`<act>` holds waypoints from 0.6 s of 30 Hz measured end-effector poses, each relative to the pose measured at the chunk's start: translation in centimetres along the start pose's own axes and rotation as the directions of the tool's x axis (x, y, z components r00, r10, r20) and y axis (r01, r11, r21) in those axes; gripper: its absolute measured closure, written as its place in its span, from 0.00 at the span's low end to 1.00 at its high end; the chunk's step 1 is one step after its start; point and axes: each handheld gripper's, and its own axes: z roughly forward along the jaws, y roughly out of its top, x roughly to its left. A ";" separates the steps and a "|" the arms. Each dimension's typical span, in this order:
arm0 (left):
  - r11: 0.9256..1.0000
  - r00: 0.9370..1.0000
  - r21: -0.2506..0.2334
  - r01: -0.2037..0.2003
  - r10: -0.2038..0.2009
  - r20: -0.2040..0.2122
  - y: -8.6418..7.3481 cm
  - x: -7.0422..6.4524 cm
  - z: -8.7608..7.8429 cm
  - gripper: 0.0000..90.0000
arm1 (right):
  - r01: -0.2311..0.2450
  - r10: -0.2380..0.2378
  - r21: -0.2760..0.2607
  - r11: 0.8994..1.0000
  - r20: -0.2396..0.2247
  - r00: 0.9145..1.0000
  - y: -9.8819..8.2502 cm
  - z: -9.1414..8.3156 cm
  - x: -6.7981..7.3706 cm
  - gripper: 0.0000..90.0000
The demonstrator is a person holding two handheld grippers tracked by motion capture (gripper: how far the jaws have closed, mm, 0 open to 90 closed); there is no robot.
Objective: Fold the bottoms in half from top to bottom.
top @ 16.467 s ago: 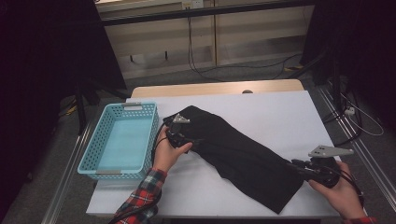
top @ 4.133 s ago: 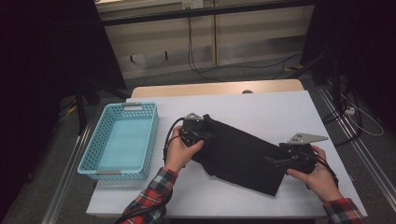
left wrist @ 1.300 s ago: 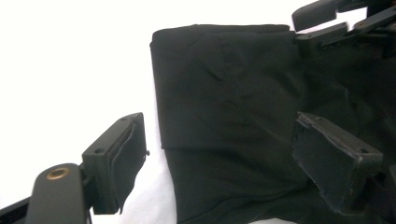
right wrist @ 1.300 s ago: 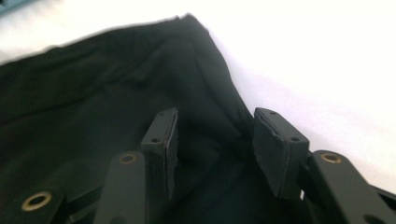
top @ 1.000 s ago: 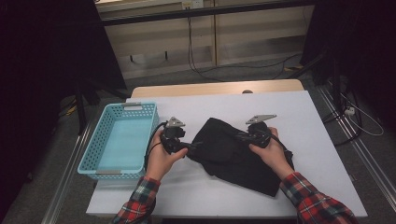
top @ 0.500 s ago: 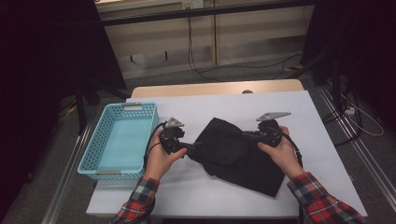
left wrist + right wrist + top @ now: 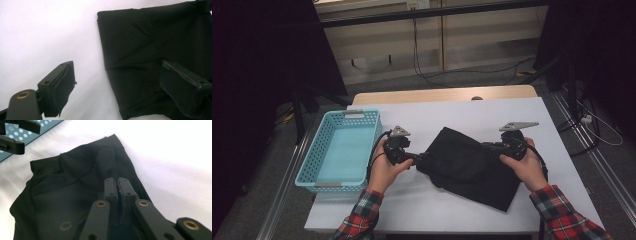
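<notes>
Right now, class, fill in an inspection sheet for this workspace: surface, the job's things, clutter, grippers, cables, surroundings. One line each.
Surface: white rectangular table, wooden edge at its far side.
Job's things: black fabric garment, partly folded, lying flat mid-table; light blue perforated plastic basket at the table's left end, nothing seen inside.
Clutter: nothing seen.
Grippers: left gripper jaws wide open, at the garment's left edge, one jaw over the cloth and one over bare table; right gripper jaws shut, a pinch of cloth seems caught at their tips.
Cables: black cable trails from the left gripper; loose cables on the floor beyond.
Surroundings: grey floor, dark curtains either side, pale wall panels behind.
</notes>
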 end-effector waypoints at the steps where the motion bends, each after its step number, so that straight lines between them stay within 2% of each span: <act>1: 1.000 1.000 -0.001 0.005 -0.005 0.005 0.0 0.0 0.0 0.15 | 0.003 -0.003 0.002 1.000 -0.002 1.000 0.0 0.0 0.0 0.97; 5: 1.000 1.000 -0.004 0.009 -0.009 0.008 0.1 -0.1 0.0 0.15 | 0.010 -0.010 0.006 1.000 0.001 1.000 -0.1 -0.2 0.1 0.97; 8: 1.000 1.000 0.002 0.006 -0.006 0.012 0.1 -0.1 0.1 0.15 | 0.023 -0.023 -0.003 1.000 0.029 0.999 -0.3 0.1 -0.1 0.96; 11: 1.000 1.000 0.007 -0.004 0.004 0.012 0.1 -0.2 0.3 0.15 | 0.039 -0.041 0.042 0.998 0.057 0.998 -0.5 1.3 -0.4 0.93; 12: 1.000 1.000 0.009 -0.006 0.006 0.014 0.1 -0.2 0.3 0.15 | 0.053 -0.057 0.055 0.997 0.081 0.995 -0.6 1.7 -0.5 0.89; 14: 1.000 1.000 0.007 0.004 -0.004 0.016 0.2 -0.3 0.4 0.15 | 0.093 -0.104 0.078 0.993 0.148 0.984 -0.7 2.4 -0.5 0.80; 15: 1.000 1.000 0.007 0.004 -0.004 0.019 0.2 -0.3 0.4 0.15 | 0.108 -0.120 0.082 0.991 0.158 0.980 -0.7 2.6 -0.5 0.78; 17: 1.000 1.000 0.009 0.003 -0.003 0.011 0.1 -0.2 0.4 0.15 | 0.113 -0.125 0.074 0.991 0.175 0.977 -0.7 2.9 -0.7 0.68; 18: 1.000 1.000 0.007 0.009 -0.010 0.022 0.1 -0.2 0.4 0.15 | 0.119 -0.129 0.063 0.991 0.181 0.975 -0.7 3.0 -0.8 0.66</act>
